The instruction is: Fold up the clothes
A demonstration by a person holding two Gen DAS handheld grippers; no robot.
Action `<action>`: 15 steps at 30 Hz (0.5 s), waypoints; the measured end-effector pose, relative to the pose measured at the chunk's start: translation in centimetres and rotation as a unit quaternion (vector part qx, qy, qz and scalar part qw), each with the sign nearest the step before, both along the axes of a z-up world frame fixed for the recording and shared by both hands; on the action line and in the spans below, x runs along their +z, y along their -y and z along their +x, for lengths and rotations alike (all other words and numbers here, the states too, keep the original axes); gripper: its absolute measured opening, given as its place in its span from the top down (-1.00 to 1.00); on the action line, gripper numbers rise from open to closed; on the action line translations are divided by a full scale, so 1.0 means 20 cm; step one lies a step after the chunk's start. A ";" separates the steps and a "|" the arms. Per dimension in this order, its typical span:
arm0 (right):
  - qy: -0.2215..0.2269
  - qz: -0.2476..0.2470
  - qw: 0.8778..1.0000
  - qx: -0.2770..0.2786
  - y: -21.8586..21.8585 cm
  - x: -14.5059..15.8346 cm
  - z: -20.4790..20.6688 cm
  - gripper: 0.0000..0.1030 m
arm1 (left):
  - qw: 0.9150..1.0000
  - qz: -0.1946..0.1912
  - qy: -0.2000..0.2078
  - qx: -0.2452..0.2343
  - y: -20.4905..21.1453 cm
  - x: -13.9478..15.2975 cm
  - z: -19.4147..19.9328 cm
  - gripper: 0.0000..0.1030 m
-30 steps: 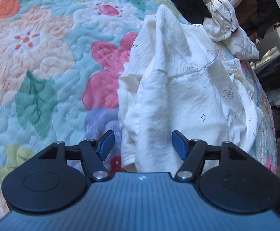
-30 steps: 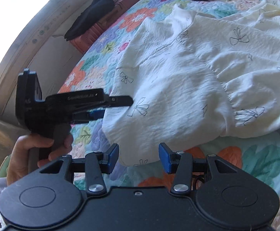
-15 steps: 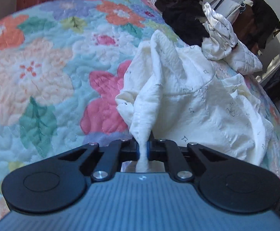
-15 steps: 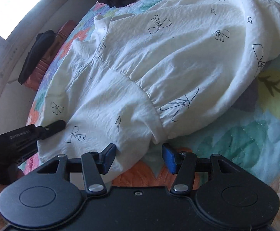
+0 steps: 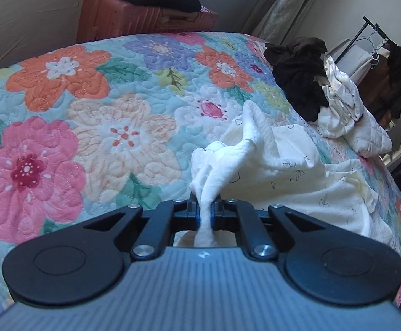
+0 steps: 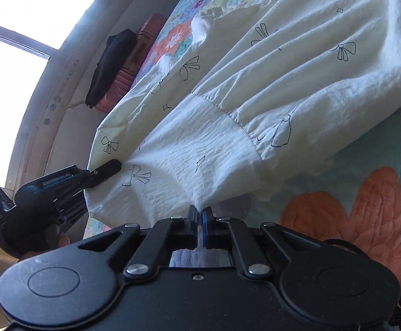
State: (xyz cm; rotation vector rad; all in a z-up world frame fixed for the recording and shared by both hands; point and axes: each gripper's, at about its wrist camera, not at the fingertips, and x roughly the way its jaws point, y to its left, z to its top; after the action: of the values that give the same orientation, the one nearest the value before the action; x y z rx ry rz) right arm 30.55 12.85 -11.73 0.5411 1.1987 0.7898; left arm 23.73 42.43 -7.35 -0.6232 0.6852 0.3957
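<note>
Between the pads of the left gripper (image 5: 206, 211) we note a bunched corner of the white garment (image 5: 283, 171), pinched tight and drawn into a twisted rope running forward from the jaws. Same state at the right gripper (image 6: 199, 220): jaws pressed together on a hem edge of the cloth, which rises straight off the tips in taut folds. Log of the right jaws: they have just been closing, cloth between them.

Just ahead of both grippers, the garment's body, printed with small bows, lies spread on the floral quilt (image 5: 90, 138); from the right wrist view, the left gripper bites the cloth's edge off to the left, so the two grips sit apart along one border.

Step in hand, as we judge it: grasp complete, lift and spread about to begin. Next move calls for raising both corners together, keeping the span taut, then carrying the edge over the body for a fold; uneven pull risks slipping the thin right-hand pinch.

Farther ahead of the left gripper: a heap of dark and white clothes (image 5: 319, 88), then a red suitcase (image 5: 134, 16) by the wall.
</note>
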 end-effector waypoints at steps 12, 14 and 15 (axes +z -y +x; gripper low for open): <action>0.079 -0.074 0.993 -0.038 0.25 0.07 -0.03 0.81 | 0.990 -0.015 -0.137 0.026 -0.14 -0.34 0.07 0.69; 0.097 -0.083 0.990 -0.053 0.33 0.10 -0.01 0.81 | 0.990 -0.011 -0.136 0.048 -0.14 -0.29 0.03 0.49; 0.106 -0.091 0.988 -0.059 0.36 0.12 -0.01 0.80 | 0.989 -0.001 -0.137 0.056 -0.14 -0.26 0.02 0.35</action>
State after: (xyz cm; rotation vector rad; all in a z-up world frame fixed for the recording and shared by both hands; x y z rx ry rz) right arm 30.37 5.61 -9.29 0.3632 1.0202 0.6138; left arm 24.07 45.24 -12.47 -0.6164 0.9157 0.5919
